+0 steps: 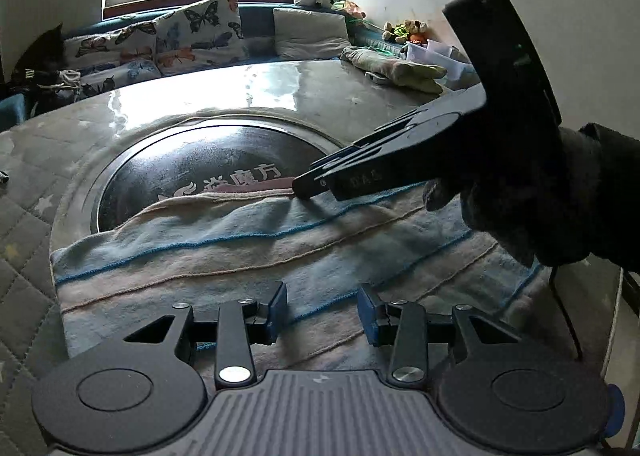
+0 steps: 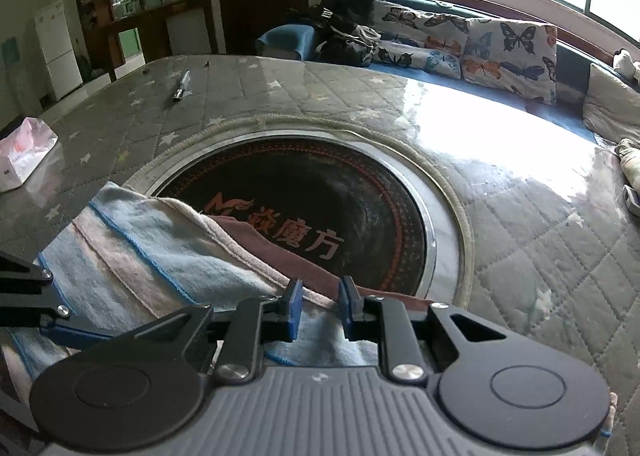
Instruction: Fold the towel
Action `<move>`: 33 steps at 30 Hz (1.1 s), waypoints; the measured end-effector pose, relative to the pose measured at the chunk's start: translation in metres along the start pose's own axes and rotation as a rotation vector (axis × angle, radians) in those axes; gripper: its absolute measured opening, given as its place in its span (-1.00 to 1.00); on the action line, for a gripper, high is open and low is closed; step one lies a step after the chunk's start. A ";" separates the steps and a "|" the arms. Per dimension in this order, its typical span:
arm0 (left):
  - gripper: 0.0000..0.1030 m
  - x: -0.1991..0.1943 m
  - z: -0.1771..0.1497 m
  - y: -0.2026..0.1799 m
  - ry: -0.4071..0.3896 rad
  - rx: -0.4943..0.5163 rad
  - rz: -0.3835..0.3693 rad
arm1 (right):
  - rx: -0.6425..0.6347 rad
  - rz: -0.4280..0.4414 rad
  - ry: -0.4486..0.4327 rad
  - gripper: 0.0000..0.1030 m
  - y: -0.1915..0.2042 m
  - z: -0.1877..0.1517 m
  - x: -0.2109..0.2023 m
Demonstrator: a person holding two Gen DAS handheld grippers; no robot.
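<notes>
A striped towel (image 1: 248, 256) lay flat on the quilted table (image 2: 540, 256), its far edge overlapping the round black hotplate (image 2: 320, 208), its long axis running left to right. The left gripper (image 1: 322, 312) hovered over the near edge, jaws parted, holding nothing. The right gripper (image 2: 319, 308) was nearer the far edge, jaws parted astride it.
</notes>
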State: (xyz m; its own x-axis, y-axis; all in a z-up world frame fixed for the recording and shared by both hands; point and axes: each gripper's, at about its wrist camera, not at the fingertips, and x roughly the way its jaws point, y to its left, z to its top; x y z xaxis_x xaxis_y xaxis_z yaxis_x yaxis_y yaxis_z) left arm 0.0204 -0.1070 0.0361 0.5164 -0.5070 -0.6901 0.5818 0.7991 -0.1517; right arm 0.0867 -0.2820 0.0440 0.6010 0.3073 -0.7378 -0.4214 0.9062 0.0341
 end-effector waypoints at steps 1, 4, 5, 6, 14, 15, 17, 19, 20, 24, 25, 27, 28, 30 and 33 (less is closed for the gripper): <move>-0.18 -0.002 0.000 0.001 -0.003 -0.002 0.004 | 0.004 0.005 -0.005 -0.65 0.000 0.000 -0.003; -0.18 -0.007 -0.002 0.004 -0.007 -0.010 0.013 | -0.004 0.030 -0.016 -0.65 0.006 0.002 -0.007; -0.18 -0.008 -0.003 0.004 -0.005 -0.012 0.016 | -0.013 0.035 -0.012 -0.65 0.009 0.002 -0.005; -0.18 -0.009 -0.004 0.004 -0.002 -0.012 0.019 | -0.022 0.041 -0.009 -0.65 0.011 0.002 -0.004; -0.15 -0.032 -0.012 0.015 -0.031 -0.048 0.058 | -0.039 0.046 -0.013 -0.64 0.022 0.003 -0.004; -0.15 -0.036 -0.012 0.019 -0.040 -0.059 0.065 | -0.044 0.052 -0.018 -0.63 0.023 0.002 -0.008; -0.15 -0.039 -0.012 0.026 -0.048 -0.084 0.080 | -0.058 0.070 -0.026 -0.63 0.028 0.002 -0.015; -0.15 -0.041 -0.014 0.036 -0.046 -0.112 0.100 | -0.079 0.093 -0.027 -0.62 0.037 0.002 -0.019; -0.15 -0.041 -0.016 0.040 -0.044 -0.126 0.108 | -0.089 0.104 -0.027 -0.62 0.041 0.001 -0.020; -0.15 -0.049 -0.026 0.052 -0.042 -0.178 0.120 | -0.125 0.139 -0.015 -0.62 0.058 0.000 -0.017; -0.16 -0.052 -0.028 0.054 -0.046 -0.190 0.123 | -0.131 0.144 -0.014 -0.62 0.061 -0.001 -0.017; -0.15 -0.061 -0.030 0.059 -0.065 -0.213 0.133 | -0.143 0.153 -0.015 -0.62 0.069 -0.002 -0.018; -0.15 -0.065 -0.031 0.060 -0.073 -0.224 0.139 | -0.144 0.159 -0.018 -0.62 0.071 -0.002 -0.019; -0.15 -0.070 -0.033 0.065 -0.085 -0.250 0.156 | -0.144 0.172 -0.024 -0.62 0.076 -0.001 -0.022; -0.16 -0.070 -0.037 0.070 -0.081 -0.281 0.181 | -0.157 0.193 -0.023 -0.62 0.087 0.000 -0.021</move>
State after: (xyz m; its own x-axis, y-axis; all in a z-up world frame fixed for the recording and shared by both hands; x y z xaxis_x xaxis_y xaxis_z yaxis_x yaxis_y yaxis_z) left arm 0.0020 -0.0037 0.0479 0.6501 -0.3641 -0.6669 0.2864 0.9304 -0.2288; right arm 0.0373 -0.2101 0.0623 0.5136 0.4787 -0.7121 -0.6295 0.7742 0.0664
